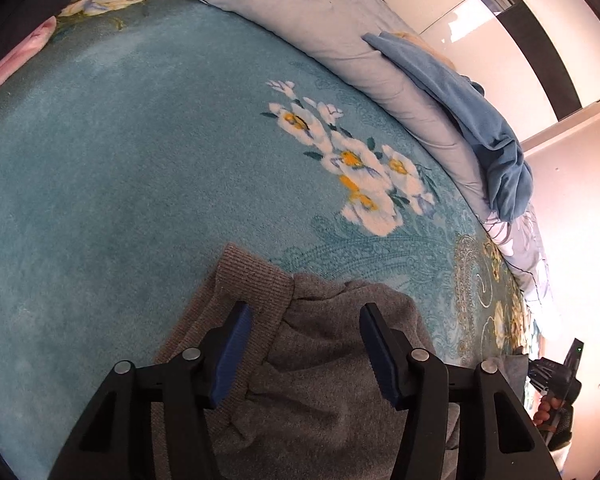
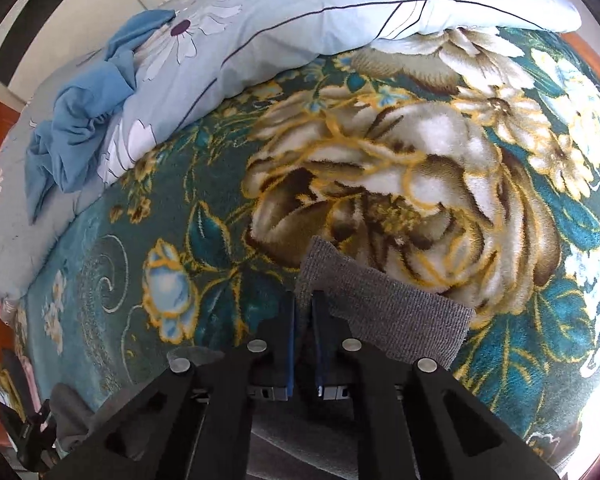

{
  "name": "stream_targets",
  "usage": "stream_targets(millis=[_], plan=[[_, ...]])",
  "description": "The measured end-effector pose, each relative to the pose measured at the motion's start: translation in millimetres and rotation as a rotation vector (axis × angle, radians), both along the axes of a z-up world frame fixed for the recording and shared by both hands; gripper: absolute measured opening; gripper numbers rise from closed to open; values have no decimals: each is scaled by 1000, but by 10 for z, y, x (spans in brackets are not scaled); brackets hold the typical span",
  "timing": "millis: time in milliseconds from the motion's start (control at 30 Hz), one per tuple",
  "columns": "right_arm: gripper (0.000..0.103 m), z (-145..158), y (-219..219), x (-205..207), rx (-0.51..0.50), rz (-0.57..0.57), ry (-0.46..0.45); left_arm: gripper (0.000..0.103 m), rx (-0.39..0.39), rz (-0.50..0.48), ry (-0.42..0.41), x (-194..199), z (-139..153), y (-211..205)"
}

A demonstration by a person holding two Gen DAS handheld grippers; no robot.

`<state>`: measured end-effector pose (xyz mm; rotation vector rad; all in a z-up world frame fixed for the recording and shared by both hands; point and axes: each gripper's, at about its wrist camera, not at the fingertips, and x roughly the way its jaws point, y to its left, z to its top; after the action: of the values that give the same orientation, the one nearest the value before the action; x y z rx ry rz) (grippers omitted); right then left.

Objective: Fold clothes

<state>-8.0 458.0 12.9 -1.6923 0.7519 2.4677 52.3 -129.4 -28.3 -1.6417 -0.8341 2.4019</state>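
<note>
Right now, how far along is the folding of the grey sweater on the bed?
Done: little; the grey sweater lies rumpled on the teal floral blanket. In hand: the right gripper has its jaws shut at a ribbed cuff; the left gripper hovers open over the other. Left: the folding, and the crumpled blue garment on the quilt.

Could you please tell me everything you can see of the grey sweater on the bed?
The grey sweater is a soft knit with ribbed bands of a coarser, browner weave. It lies rumpled on the teal flowered blanket. The left gripper hangs open over it, one finger over a ribbed band. In the right wrist view, the right gripper is shut on the edge of another ribbed band, which lies over the big flower pattern.
</note>
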Motion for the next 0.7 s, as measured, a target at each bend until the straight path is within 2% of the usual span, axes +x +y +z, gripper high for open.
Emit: stream_targets(millis=[67,233,300,433,500,533,600,700], plan=[[7,188,63,33,-101,-10,94,59,3,1,2,6,8,1],[7,1152,488,449,-275,-52,497,59,80,-4,22,58,62,-41],[7,1358,689,663,-278,-70,605,59,91,-6,28,67,71,-42],[7,1010,1136,1091,-198,-140,560,59,106,-8,30,78,53,-41],[7,553,1357,1277,-166,-203,430,59,125,-5,23,79,17,-54],[7,304,1460,1378,-175,-238,369,59,134,-3,18,81,3,-63],[7,-89,1650,1610,-233,-307,302,59,139,-2,12,78,-3,-67],[3,-302,1820,1905,-207,-372,261,59,138,-3,5,69,1,-66]])
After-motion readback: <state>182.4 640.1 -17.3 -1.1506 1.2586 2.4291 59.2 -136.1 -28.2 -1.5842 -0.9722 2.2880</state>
